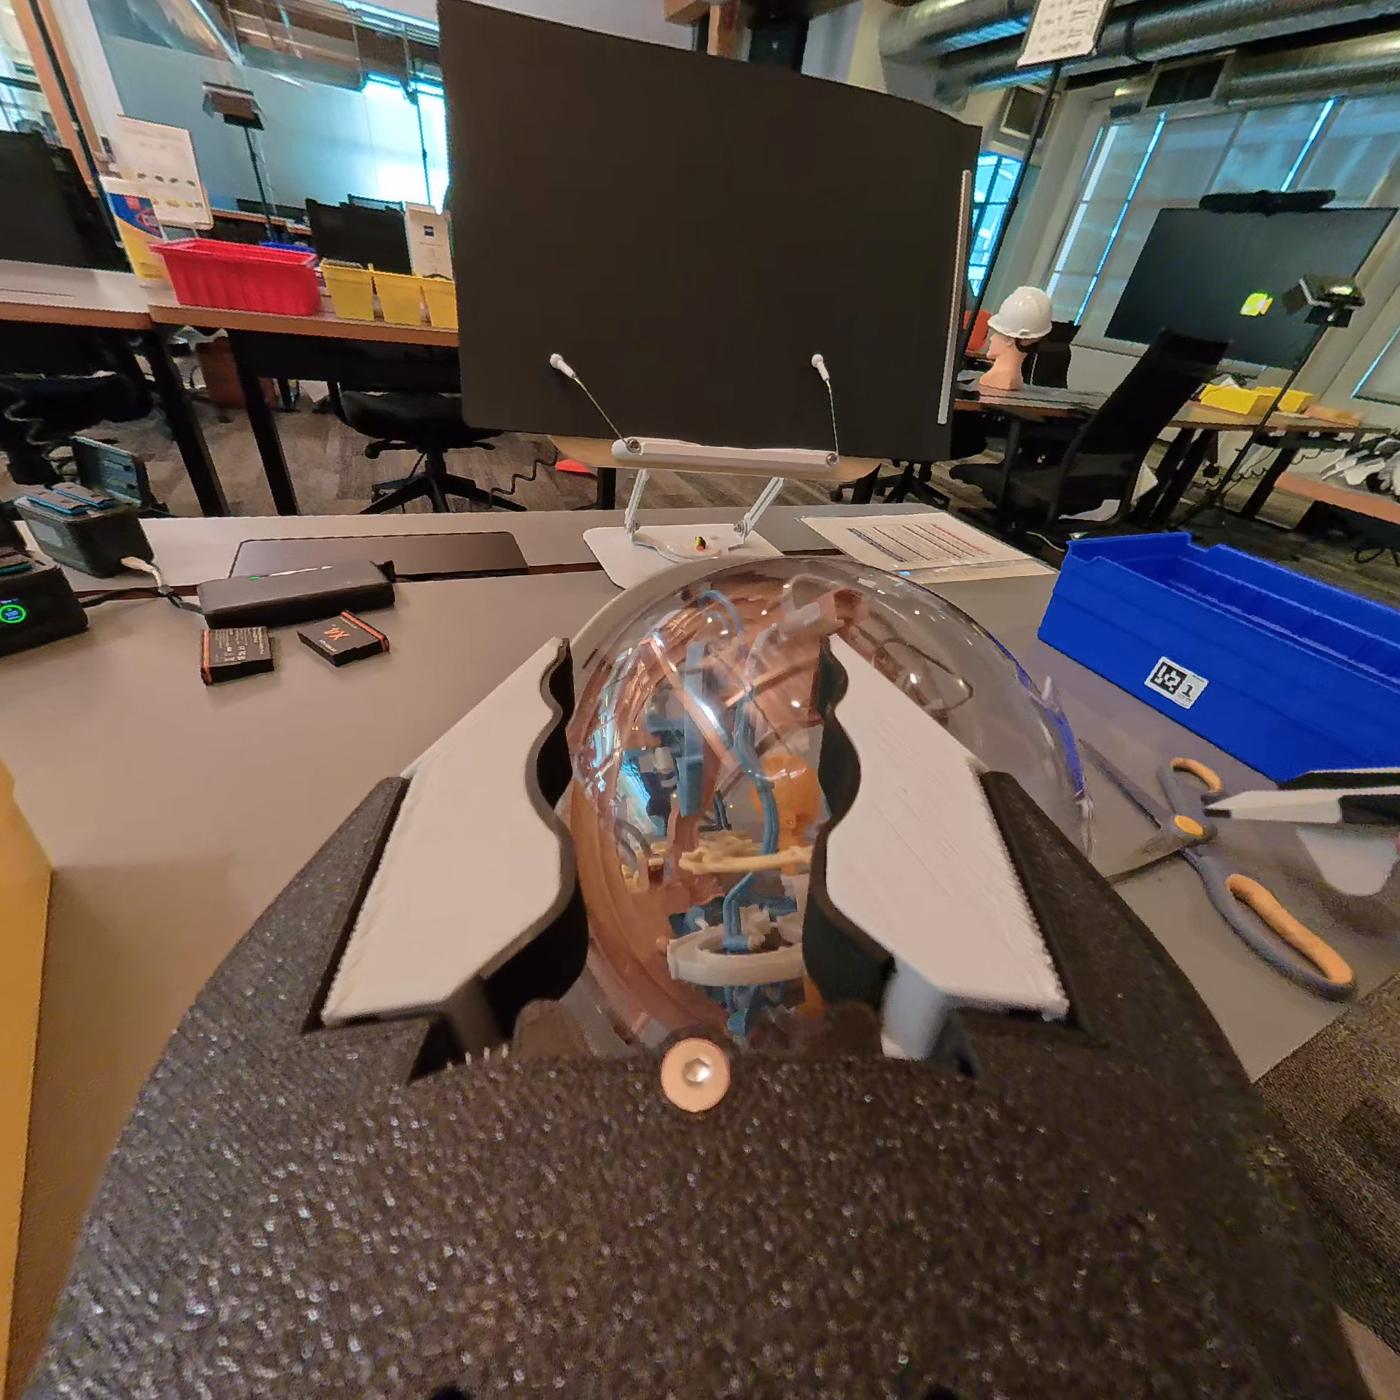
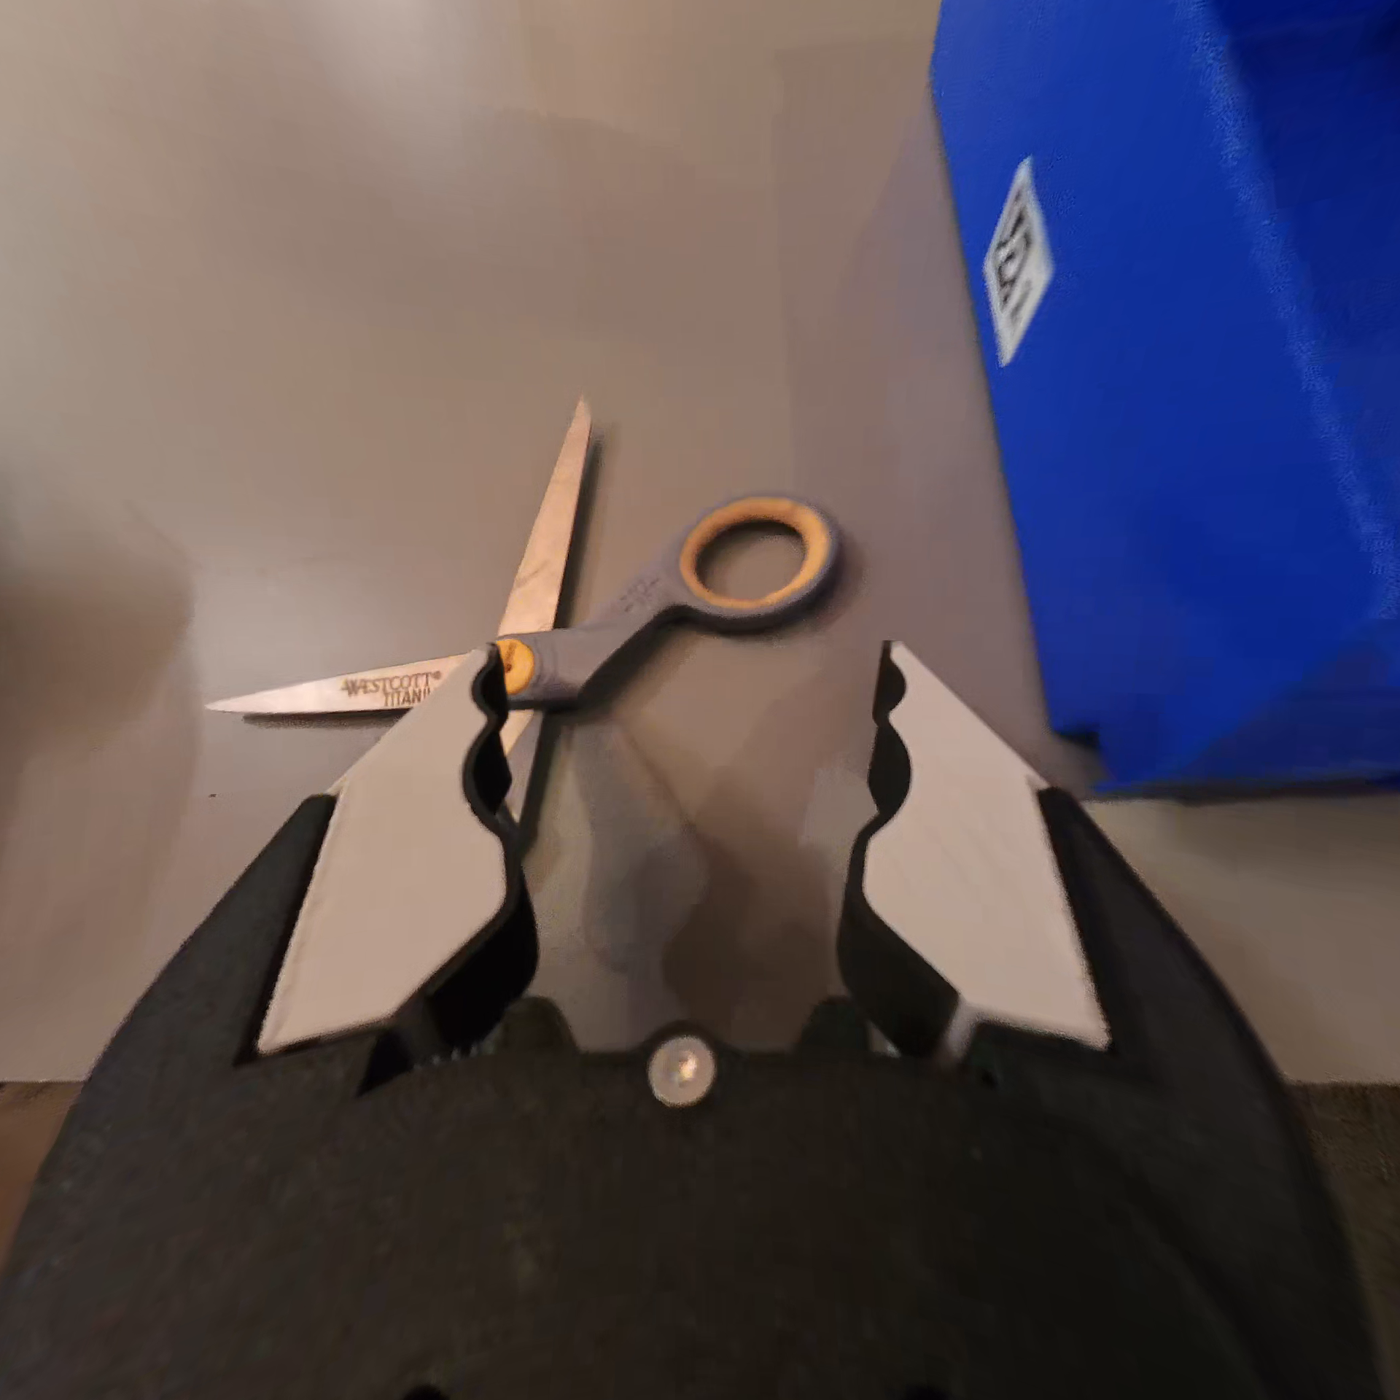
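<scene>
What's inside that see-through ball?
Inside the clear ball, held between the left claw's fingers, sit blue, orange and cream plastic tracks, a maze. The fingers cover both sides, so those parts stay hidden.

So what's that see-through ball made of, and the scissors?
The ball looks like clear, glossy plastic: you see coloured tracks inside and window glints on its shell. The scissors have shiny metal blades that reflect light, with matte grey handles, probably plastic or rubber, lined tan.

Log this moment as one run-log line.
left gripper: shut on clear maze ball | right gripper: open, over open scissors on grey table | blue bin beside
</scene>
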A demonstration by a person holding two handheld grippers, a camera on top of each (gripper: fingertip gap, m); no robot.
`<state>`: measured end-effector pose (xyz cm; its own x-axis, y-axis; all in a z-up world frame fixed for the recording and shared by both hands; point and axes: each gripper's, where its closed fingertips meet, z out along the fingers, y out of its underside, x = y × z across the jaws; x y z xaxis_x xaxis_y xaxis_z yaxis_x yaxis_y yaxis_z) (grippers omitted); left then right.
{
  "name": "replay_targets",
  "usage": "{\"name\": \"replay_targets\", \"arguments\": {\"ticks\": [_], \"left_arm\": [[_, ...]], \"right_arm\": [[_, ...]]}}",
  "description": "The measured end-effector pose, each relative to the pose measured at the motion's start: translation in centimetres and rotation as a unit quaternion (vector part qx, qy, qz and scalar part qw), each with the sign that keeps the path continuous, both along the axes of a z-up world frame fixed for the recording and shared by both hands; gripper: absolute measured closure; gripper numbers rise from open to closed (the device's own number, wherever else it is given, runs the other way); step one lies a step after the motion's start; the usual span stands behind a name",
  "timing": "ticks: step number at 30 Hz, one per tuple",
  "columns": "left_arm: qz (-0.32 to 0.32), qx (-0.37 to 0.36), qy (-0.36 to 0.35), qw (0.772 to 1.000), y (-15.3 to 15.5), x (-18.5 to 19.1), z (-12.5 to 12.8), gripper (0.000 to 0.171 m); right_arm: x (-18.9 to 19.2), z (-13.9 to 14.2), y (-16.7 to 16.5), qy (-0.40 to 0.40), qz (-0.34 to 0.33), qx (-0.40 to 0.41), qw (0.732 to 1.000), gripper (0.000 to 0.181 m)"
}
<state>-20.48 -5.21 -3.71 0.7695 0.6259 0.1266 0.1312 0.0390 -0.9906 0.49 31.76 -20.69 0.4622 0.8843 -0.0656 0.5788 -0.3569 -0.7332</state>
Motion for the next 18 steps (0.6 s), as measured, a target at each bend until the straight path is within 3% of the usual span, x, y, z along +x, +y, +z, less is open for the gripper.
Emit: {"name": "replay_targets", "arguments": {"ticks": [3, 6, 10, 13, 18], "left_arm": [[0.001, 0.001, 0.000, 1.000, -0.1, 0.0, 0.0, 0.110], [0.001, -0.001, 0.002, 1.000, -0.1, 0.1, 0.1, 0.110], [0.002, -0.007, 0.006, 1.000, -0.1, 0.3, 0.1, 0.110], [0.004, -0.012, 0.020, 1.000, -0.3, 0.6, 0.6, 0.110], [-0.020, -0.027, 0.034, 0.999, -0.4, 1.7, 1.2, 0.110]], "right_arm": [[-0.5, 3.2, -0.7, 0.064, 0.018, 0.024, 0.998, 0.086], [-2.9, 7.9, -5.5, 0.190, 0.112, 0.031, 0.975, 0.086], [-5.4, 12.7, -12.7, 0.320, 0.219, 0.020, 0.922, 0.090], [-7.0, 14.4, -17.1, 0.367, 0.282, 0.011, 0.887, 0.091], [-9.1, 15.6, -23.8, 0.379, 0.386, 0.000, 0.841, 0.093]]}}
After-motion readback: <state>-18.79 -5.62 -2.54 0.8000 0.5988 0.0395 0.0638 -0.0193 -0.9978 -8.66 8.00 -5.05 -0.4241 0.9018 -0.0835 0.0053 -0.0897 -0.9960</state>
